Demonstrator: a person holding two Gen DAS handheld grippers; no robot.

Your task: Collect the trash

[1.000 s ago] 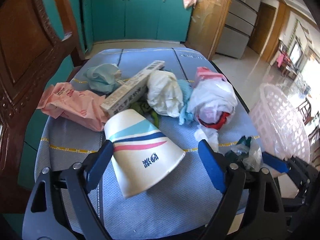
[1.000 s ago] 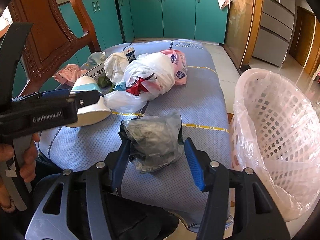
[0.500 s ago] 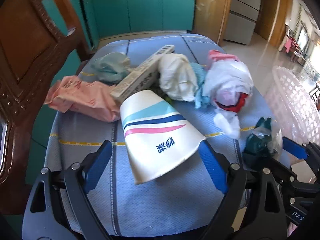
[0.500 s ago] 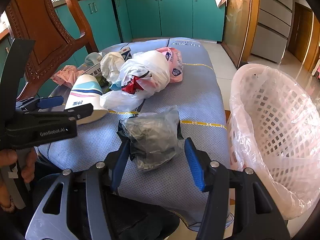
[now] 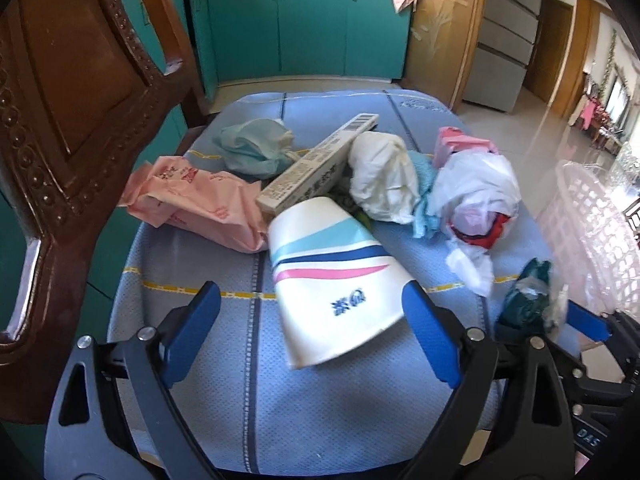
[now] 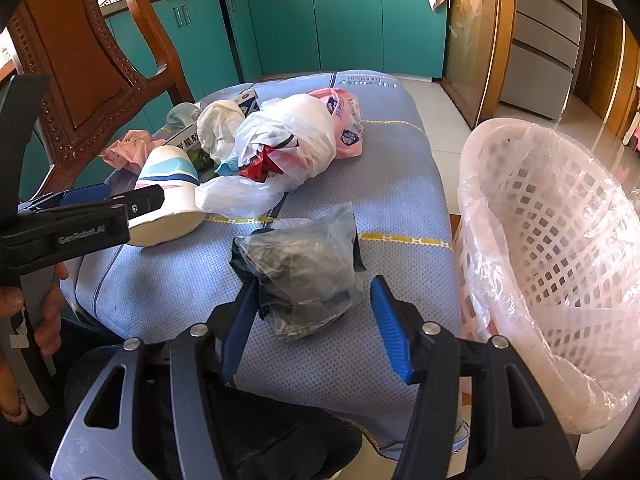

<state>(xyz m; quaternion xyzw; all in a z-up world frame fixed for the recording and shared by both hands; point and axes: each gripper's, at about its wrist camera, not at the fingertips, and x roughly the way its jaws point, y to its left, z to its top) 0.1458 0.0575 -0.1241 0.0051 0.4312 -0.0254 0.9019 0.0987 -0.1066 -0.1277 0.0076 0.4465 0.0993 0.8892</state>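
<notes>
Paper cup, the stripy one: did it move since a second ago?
No. The paper cup still lies on its side across the yellow stitched line, beside the pink wrapper.

The left claw (image 6: 120, 204) reads "GenRobot.AI"; blue Chinese characters mark the paper cup (image 5: 336, 276).

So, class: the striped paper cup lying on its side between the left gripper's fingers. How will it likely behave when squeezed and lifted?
The paper cup probably weighs little, being thin-walled paper. Its open rim may crush under a firm squeeze. Lying sideways on the blue cushion, it could roll if the left gripper nudges it.
</notes>
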